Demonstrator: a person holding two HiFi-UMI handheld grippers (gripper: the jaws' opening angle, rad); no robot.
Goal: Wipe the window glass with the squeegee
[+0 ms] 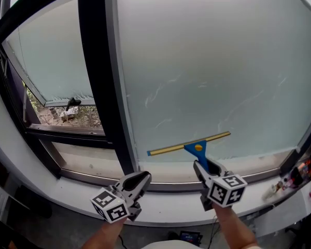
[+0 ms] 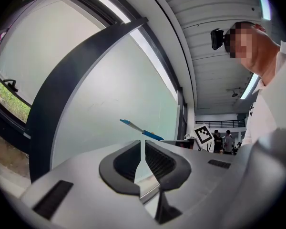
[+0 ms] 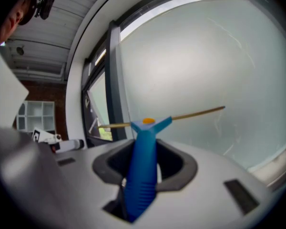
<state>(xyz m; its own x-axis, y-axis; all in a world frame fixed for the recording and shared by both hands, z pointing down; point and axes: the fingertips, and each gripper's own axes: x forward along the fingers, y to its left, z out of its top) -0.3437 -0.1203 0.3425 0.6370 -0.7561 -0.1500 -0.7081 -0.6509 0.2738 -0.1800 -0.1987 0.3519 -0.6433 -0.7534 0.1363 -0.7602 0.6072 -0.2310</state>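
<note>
- Frame post (image 1: 99, 87), dark, stands left of the big window glass (image 1: 212, 61).
- Left gripper (image 1: 141, 177) hovers over the sill (image 1: 166, 205), fingers clenched together on nothing.
- Right gripper (image 1: 202, 166) has its fingers grasping the blue squeegee (image 1: 189, 146) by the handle, blade low in front of the glass, tilted up to the right.

head view steeply down onto window glass (image 1: 207, 61); both gripper views face same glass, close.

squeegee (image 1: 197, 148): blue handle, orange dot, yellow blade bar. Window glass (image 1: 212, 61) is frosted pale grey-green with whitish streaks, window frame (image 1: 101, 87) black. Left tongs (image 1: 139, 179) and right tongs (image 1: 206, 167) are grey with black pads (image 2: 126, 163); cubes (image 1: 110, 206) white with black square markers.
</note>
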